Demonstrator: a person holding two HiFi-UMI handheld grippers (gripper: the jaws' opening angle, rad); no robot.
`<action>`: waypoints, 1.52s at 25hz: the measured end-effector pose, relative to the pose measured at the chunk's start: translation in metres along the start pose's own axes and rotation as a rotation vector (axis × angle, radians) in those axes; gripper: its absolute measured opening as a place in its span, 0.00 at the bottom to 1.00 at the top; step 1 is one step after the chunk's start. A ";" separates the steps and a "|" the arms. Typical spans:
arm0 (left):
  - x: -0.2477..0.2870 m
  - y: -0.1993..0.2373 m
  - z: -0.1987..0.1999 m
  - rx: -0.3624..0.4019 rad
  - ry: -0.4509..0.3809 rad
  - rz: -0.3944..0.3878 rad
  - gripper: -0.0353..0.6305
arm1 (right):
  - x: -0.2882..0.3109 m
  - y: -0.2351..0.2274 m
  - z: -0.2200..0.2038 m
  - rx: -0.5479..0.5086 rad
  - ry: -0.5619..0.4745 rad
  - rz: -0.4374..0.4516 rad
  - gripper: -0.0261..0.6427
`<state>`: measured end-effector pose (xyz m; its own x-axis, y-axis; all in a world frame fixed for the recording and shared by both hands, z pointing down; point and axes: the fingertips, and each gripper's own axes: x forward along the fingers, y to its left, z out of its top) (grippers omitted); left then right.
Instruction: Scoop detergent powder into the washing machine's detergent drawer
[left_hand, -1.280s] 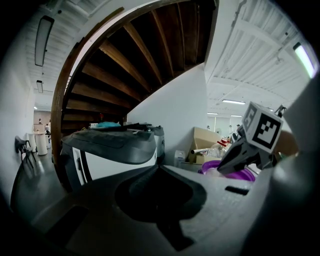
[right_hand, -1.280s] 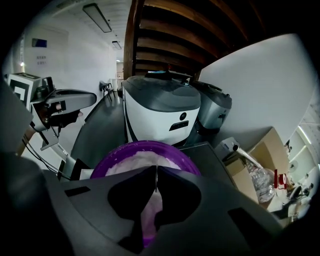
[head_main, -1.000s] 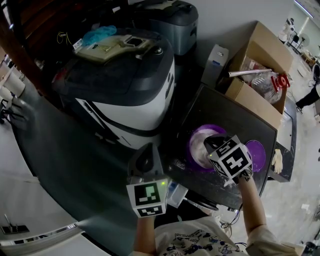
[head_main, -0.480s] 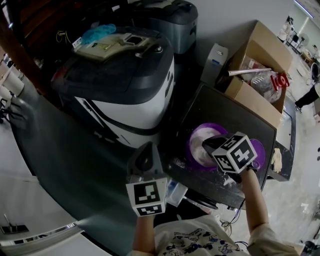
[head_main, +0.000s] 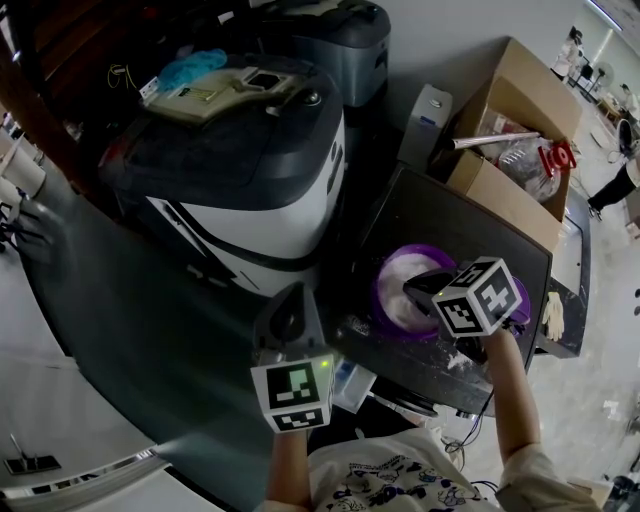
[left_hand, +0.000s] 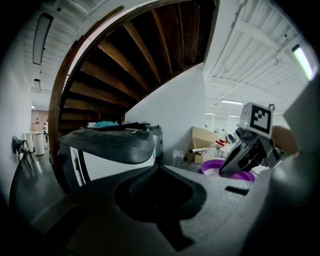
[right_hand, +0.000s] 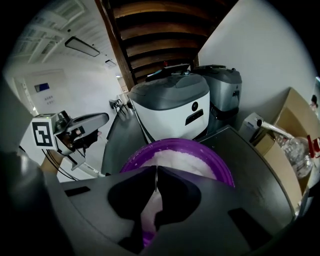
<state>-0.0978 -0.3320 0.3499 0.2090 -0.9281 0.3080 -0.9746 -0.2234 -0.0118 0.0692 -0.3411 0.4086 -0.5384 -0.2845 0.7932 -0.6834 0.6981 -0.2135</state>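
A purple bowl (head_main: 392, 275) of white detergent powder (head_main: 405, 293) stands on a dark table (head_main: 470, 235), right of the washing machine (head_main: 230, 170). My right gripper (head_main: 422, 287) hangs over the bowl's right side. In the right gripper view the right gripper (right_hand: 156, 174) is shut on a thin pale strip, seemingly a scoop handle, above the powder (right_hand: 175, 161). My left gripper (head_main: 288, 303) is held in front of the machine, left of the bowl, and in its own view the left gripper (left_hand: 159, 167) is shut on nothing. I cannot make out the detergent drawer.
A second grey machine (head_main: 335, 40) stands behind the washing machine. An open cardboard box (head_main: 505, 180) with a bottle and a red part sits behind the table, a white carton (head_main: 425, 120) beside it. A purple lid (head_main: 518, 290) and a white glove (head_main: 553, 320) lie at the table's right.
My right gripper has shifted right and slightly up over the bowl. The left gripper has stayed where it was.
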 end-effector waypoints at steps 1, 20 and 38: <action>0.000 0.000 0.000 0.000 0.000 -0.001 0.06 | -0.001 0.001 0.001 0.011 -0.007 0.010 0.07; 0.004 -0.005 0.006 0.013 -0.019 -0.072 0.06 | -0.047 -0.008 0.013 0.517 -0.367 0.212 0.07; -0.007 -0.019 0.005 0.037 -0.030 -0.120 0.06 | -0.084 0.004 0.005 1.145 -0.782 0.772 0.07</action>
<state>-0.0807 -0.3232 0.3430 0.3265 -0.9027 0.2804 -0.9391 -0.3435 -0.0122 0.1091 -0.3179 0.3381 -0.7804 -0.6165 -0.1043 0.0630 0.0884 -0.9941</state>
